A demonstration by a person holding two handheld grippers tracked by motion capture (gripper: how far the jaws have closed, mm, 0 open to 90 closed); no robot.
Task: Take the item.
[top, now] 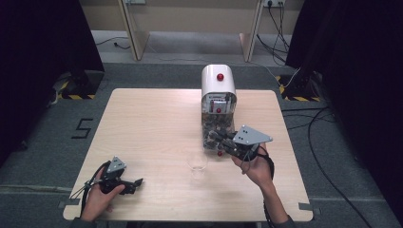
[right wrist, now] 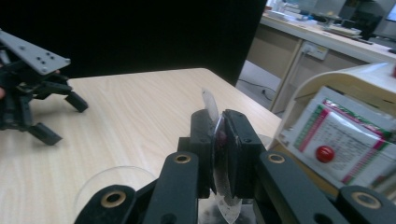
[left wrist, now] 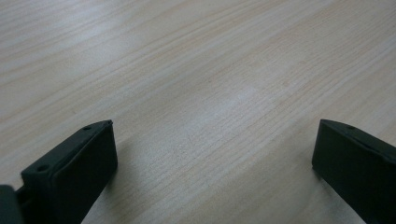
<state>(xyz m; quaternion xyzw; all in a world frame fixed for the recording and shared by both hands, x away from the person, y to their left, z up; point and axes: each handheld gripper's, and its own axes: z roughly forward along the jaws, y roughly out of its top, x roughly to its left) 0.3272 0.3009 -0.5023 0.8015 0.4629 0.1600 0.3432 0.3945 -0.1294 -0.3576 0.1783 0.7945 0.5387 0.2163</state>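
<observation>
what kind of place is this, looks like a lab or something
Probably a lab or recording room: a lone table between black curtains, hazard tape and cables on grey carpet, office desks beyond.

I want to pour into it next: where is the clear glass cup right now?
In the high view, the clear glass cup stands on the table right of centre, near the person's edge, just left of the right gripper and before the white dispenser.
</observation>
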